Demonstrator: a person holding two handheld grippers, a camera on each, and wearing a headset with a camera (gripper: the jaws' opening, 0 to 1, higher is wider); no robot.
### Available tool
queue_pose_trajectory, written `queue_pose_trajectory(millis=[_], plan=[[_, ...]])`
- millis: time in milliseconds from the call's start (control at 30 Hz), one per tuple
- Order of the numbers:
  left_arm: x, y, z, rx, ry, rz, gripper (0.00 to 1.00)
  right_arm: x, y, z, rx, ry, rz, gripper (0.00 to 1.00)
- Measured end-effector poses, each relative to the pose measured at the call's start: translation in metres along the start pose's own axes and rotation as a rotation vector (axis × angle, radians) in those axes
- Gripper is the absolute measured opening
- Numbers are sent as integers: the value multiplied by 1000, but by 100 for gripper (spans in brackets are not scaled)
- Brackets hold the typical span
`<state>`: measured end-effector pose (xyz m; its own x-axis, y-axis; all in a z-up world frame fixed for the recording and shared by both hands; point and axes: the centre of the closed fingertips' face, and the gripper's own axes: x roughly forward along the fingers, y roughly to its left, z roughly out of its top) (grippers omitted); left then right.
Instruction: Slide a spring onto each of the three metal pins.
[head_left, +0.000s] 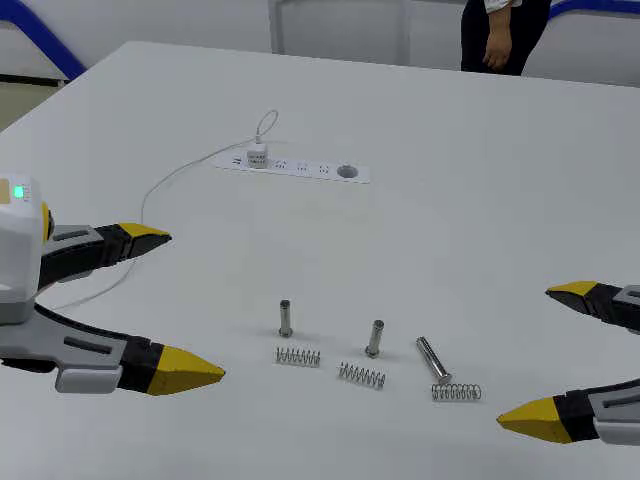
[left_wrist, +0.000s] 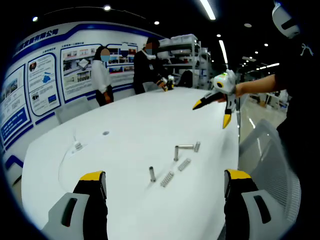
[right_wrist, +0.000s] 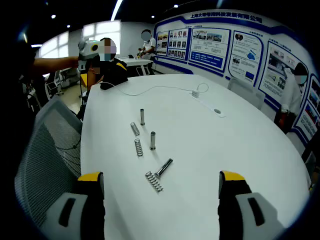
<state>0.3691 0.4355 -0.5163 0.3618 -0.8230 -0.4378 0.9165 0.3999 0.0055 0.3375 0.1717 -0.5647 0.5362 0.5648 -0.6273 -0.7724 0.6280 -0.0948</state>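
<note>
Coiled wire springs (head_left: 298, 356) beside smooth metal pins (head_left: 285, 318)

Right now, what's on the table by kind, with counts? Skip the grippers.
metal pins: 3 (2 upright, 1 lying flat)
springs: 3 (all lying loose, none on a pin)
power strip: 1
charger with white cable, plugged into the strip: 1
Total: 8
</note>
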Motion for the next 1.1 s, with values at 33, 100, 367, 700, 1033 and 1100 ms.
queue_pose_trajectory(millis=[33, 100, 367, 700, 1033, 1100], plan=[[0, 0, 0, 1, 2, -1, 100, 0, 0, 0, 3, -3, -1, 96], [1, -1, -1, 0, 3, -4, 100, -2, -1, 2, 17, -15, 0, 96], [6, -2, 0, 0, 3, -8, 100, -6, 0, 3, 20, -16, -1, 96], [7, -3, 0, -3, -3, -7, 100, -9, -2, 2, 32, -19, -10, 96], [8, -1, 0, -15, -15, 1, 100, -6, 0, 1, 47, -24, -11, 96], [9, -1, 0, -16, -17, 2, 100, -5, -1, 0, 51, -24, -15, 95]])
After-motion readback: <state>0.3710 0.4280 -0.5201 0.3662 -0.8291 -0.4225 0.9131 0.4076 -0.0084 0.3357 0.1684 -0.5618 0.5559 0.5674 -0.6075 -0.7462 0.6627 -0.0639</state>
